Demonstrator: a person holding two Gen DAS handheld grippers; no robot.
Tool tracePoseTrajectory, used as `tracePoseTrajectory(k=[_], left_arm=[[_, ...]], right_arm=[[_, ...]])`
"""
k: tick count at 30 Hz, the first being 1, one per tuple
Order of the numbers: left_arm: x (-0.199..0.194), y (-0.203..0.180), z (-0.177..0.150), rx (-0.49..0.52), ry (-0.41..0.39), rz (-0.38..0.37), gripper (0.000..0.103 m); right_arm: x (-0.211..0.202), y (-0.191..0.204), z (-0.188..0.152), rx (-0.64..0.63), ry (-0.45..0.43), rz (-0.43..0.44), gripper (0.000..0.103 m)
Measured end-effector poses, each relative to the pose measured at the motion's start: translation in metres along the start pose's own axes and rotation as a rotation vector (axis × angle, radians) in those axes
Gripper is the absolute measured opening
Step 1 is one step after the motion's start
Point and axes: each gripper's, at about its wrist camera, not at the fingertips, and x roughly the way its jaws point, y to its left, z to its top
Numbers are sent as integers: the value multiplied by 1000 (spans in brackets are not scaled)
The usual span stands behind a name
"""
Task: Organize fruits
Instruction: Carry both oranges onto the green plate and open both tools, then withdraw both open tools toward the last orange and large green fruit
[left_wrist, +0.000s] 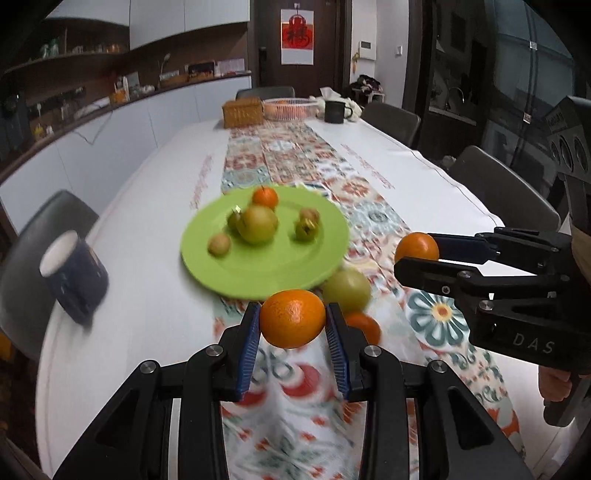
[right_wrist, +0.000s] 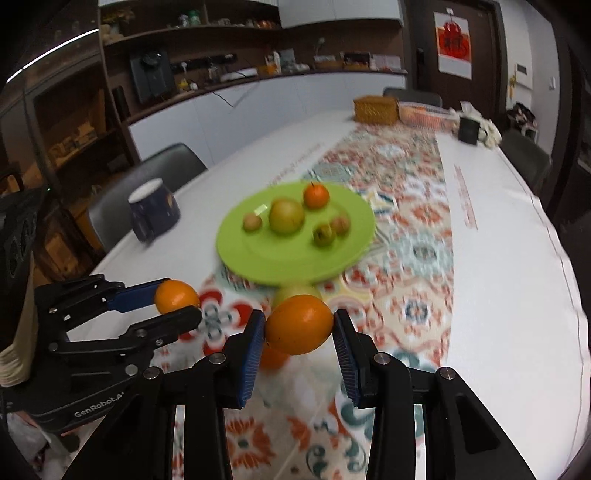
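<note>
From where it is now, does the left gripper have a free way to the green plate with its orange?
Probably yes. The left gripper, shut on an orange, is off the table, and the green plate lies just ahead with nothing between and bare room at its near side.

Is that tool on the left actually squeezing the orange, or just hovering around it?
Touching. In the left wrist view, both blue pads of the left tool press against the sides of the orange, which hangs clear above the tablecloth.

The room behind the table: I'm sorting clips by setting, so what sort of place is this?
Probably a home dining room: a long table with chairs, a counter along the wall, and shelves above.
</note>
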Motion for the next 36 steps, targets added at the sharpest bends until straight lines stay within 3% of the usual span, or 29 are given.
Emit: tracePoseTrajectory(k=[12, 23, 24, 26, 28, 36], left_arm=[[54, 46, 34, 18, 34, -17, 35], [104, 58, 36, 23, 116, -41, 37], [106, 58, 36, 20, 123, -37, 48], [103, 58, 36, 18, 119, -14, 58], [96, 58, 34, 19, 104, 10, 58], [51, 47, 28, -14, 43, 60, 66]], right_arm=[[59, 5, 50, -39, 4, 36, 39], [107, -4, 54, -20, 75, 33, 39], [109, -4, 54, -18, 77, 31, 39], [109, -6, 54, -18, 73, 3, 43], [104, -8, 53, -10, 53, -22, 56], [61, -6, 44, -16, -8, -59, 56]])
